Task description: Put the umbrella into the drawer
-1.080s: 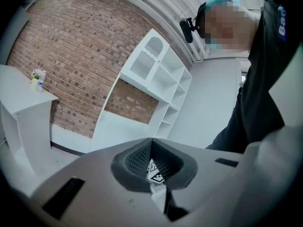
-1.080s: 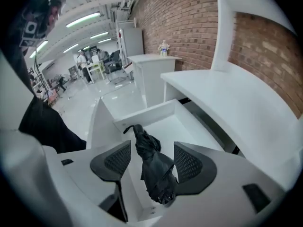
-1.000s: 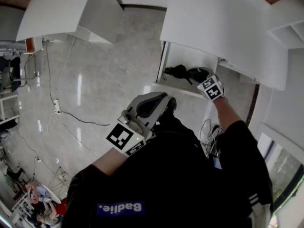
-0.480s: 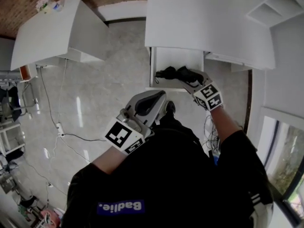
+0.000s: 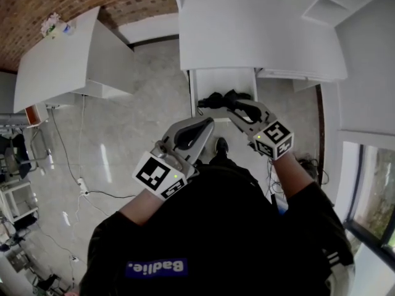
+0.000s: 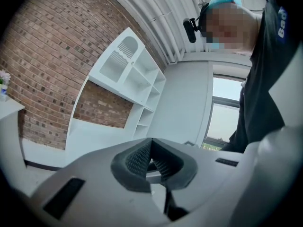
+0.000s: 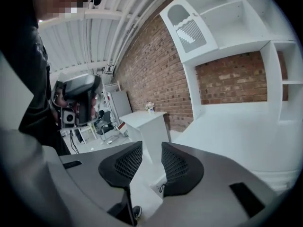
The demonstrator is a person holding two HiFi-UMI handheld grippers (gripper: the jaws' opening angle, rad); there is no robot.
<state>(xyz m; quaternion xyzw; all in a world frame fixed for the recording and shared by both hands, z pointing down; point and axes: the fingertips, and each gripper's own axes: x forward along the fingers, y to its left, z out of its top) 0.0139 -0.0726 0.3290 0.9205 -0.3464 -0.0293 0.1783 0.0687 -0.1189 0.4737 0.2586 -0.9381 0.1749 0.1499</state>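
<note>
The black folded umbrella [image 5: 215, 98] lies inside the open white drawer [image 5: 193, 90] under the cabinet top. My right gripper [image 5: 237, 107] hovers above the drawer's front, apart from the umbrella. Its jaws are closing, a gap still shows between the pads [image 7: 177, 167], and nothing is between them. In the right gripper view the gripper [image 7: 151, 148] points out over the white cabinet top toward the brick wall. My left gripper [image 5: 207, 126] is held in front of my body, away from the drawer, and in its own view the left gripper [image 6: 151, 145] has its pads meeting at the tips.
A broad white cabinet top [image 5: 259, 29] overhangs the drawer, with shelves at the right. A second white desk [image 5: 62, 60] stands at the left against the brick wall. Cables [image 5: 92, 193] trail over the tiled floor. My shoe [image 5: 221, 145] is just before the drawer.
My right gripper has lifted up out of the drawer and away from the umbrella, its jaws narrowing. The umbrella stays in the drawer. My left gripper has risen slightly.
</note>
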